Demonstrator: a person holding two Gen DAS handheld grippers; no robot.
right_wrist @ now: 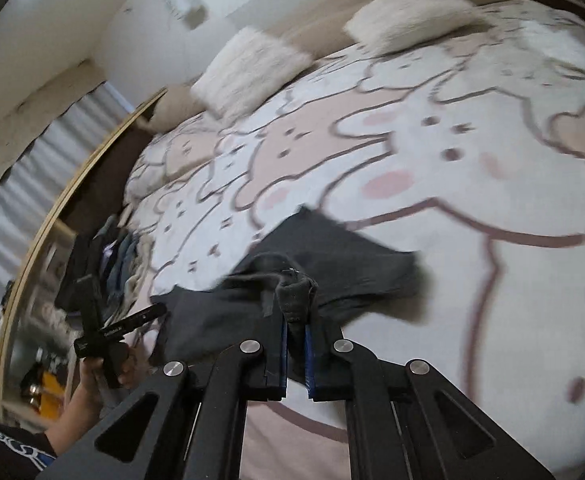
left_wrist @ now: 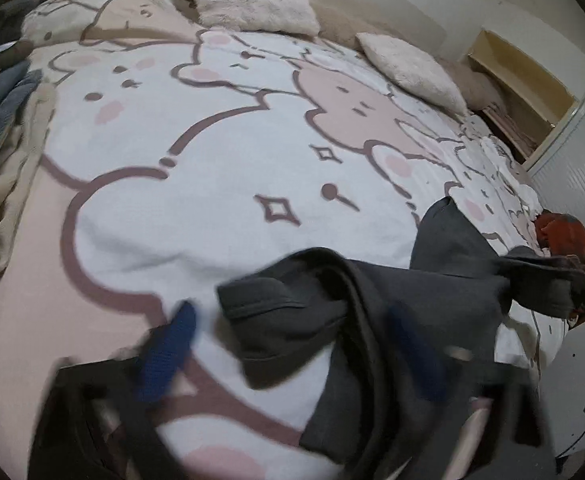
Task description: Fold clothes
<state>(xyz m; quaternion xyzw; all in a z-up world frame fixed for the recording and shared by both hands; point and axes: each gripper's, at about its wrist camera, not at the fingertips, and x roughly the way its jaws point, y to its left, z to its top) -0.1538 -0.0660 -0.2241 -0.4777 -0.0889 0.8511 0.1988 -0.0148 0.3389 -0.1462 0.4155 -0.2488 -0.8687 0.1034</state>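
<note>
Lying limp at lower centre, the soft dark garment [right_wrist: 332, 256] is pinched at a bunched edge by the right tongs [right_wrist: 295, 316], while the left tongs [left_wrist: 292, 356] are spread apart.

Your right gripper [right_wrist: 296, 350] is matte black linkage bars with round silver screws and triangular cutouts, its fingers [right_wrist: 278, 354] lined with blue pads; your left hand [right_wrist: 110, 372] shows bare skin, forearm bare up to a black sleeve with pale print.

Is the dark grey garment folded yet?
No. The dark grey garment is bunched and twisted on the bedspread, one end pinched in the right gripper.
</note>
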